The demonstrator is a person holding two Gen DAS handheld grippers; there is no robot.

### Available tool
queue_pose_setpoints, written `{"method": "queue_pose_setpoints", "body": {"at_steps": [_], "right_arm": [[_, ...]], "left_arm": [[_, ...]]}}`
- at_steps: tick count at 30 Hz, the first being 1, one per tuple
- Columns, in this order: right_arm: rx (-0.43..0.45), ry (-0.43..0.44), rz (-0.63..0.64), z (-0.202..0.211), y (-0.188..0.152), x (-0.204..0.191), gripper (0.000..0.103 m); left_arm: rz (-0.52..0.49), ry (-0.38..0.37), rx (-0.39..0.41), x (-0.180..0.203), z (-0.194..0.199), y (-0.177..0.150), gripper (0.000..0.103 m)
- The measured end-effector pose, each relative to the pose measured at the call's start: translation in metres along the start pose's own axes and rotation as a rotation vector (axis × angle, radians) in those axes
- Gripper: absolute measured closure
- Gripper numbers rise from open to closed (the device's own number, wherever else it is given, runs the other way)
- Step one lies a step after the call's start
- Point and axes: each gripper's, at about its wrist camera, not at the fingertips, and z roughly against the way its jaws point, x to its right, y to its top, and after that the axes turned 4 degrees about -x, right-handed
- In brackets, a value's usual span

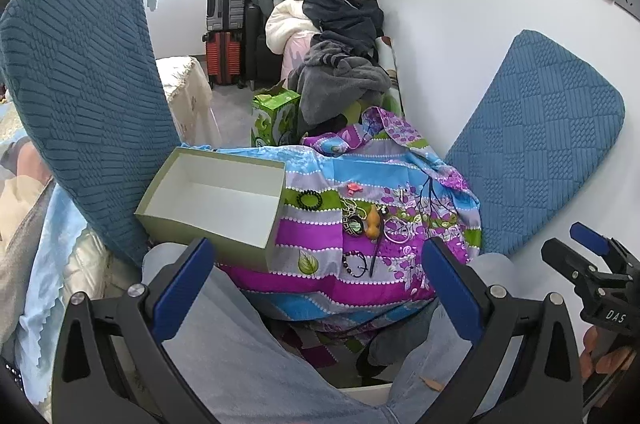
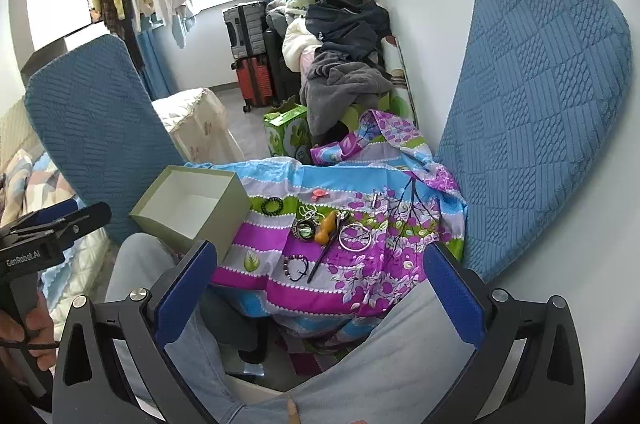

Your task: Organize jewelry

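An empty open green box (image 1: 216, 200) with a white inside sits at the left on a colourful striped cloth (image 1: 320, 284); it also shows in the right wrist view (image 2: 192, 208). Jewelry lies on the cloth to its right: a black coil hair tie (image 1: 309, 200), a pink clip (image 1: 353, 188), a round pendant (image 1: 354, 225), an orange pendant (image 1: 373, 222), a silver bangle (image 1: 396, 230) and a beaded bracelet (image 1: 355, 263). The bangle (image 2: 354, 237) and beaded bracelet (image 2: 297, 267) show in the right wrist view too. My left gripper (image 1: 316, 288) and right gripper (image 2: 320, 288) are both open, empty, held back above my knees.
Two blue chair backs flank the cloth, one on the left (image 1: 76, 96) and one on the right (image 1: 536, 152). A white wall (image 1: 460, 24) stands right. Behind are a green carton (image 1: 274, 116), piled clothes (image 1: 340, 64) and suitcases (image 1: 224, 36).
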Motion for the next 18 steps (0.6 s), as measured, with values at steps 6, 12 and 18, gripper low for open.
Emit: {"method": "queue_pose_setpoints", "body": {"at_steps": [6, 12, 18], "right_arm": [[-0.006, 0.008, 0.013, -0.0017, 0.0029, -0.0021, 0.0], [-0.001, 0.01, 0.013, -0.0019, 0.0017, -0.0023, 0.0], [0.005, 0.001, 0.006, -0.0007, 0.002, -0.0018, 0.0]], "left_arm": [[-0.001, -0.003, -0.002, 0.0005, 0.0013, 0.0001, 0.0], [0.002, -0.001, 0.005, 0.0017, 0.0035, 0.0044, 0.0], [0.007, 0.0, 0.008, -0.0016, 0.0025, 0.0042, 0.0]]}}
